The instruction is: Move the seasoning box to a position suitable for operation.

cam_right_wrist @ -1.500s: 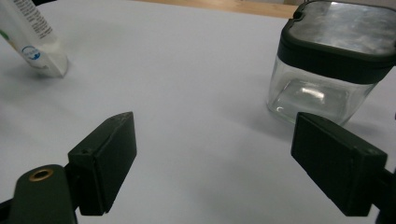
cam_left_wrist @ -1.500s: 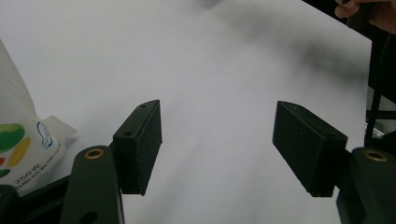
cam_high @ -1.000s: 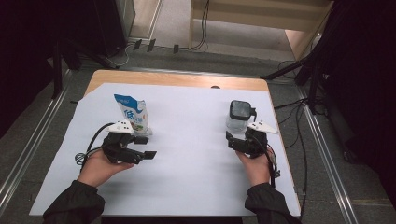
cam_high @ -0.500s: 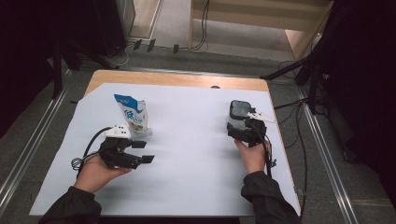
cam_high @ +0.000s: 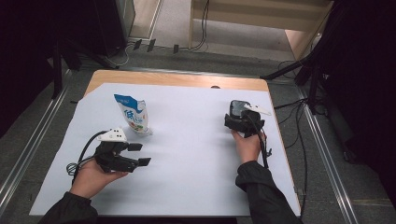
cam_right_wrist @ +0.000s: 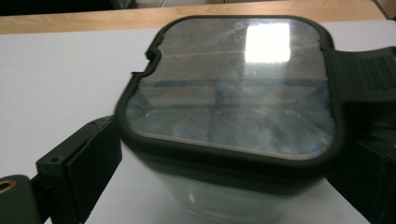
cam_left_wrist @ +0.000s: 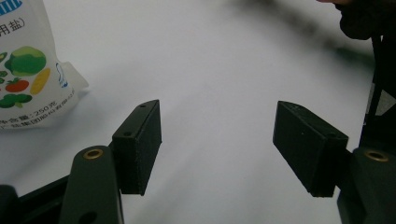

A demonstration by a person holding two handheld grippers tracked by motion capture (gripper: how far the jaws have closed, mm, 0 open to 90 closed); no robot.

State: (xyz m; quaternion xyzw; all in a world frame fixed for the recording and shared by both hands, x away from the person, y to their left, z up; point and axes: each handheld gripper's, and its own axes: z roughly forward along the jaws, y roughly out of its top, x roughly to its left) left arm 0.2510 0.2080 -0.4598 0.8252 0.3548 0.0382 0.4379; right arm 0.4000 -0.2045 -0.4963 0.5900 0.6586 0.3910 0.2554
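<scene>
A white salt pouch [cam_high: 133,114] printed with vegetables stands upright on the left of the white sheet, and its lower corner [cam_left_wrist: 28,70] shows at the left of the left gripper view. My left gripper [cam_high: 140,154] lies low in front of the pouch and to its right, apart from it, with its jaws [cam_left_wrist: 217,121] wide open on bare sheet. On the right stands a clear container with a dark-rimmed lid [cam_high: 239,108]. My right gripper [cam_high: 238,117] straddles it, open. In the right gripper view the container [cam_right_wrist: 233,93] sits between the jaws, the left pad [cam_right_wrist: 88,163] beside its wall.
The white sheet [cam_high: 187,140] covers most of a wooden table, whose bare strip [cam_high: 177,79] runs along the far edge. Cables trail from both grippers, and more lie on the floor to the right. Metal rails flank the table.
My right gripper has slid forward across the sheet until its jaws flank the container, which has stayed put. The left hand has barely shifted.
</scene>
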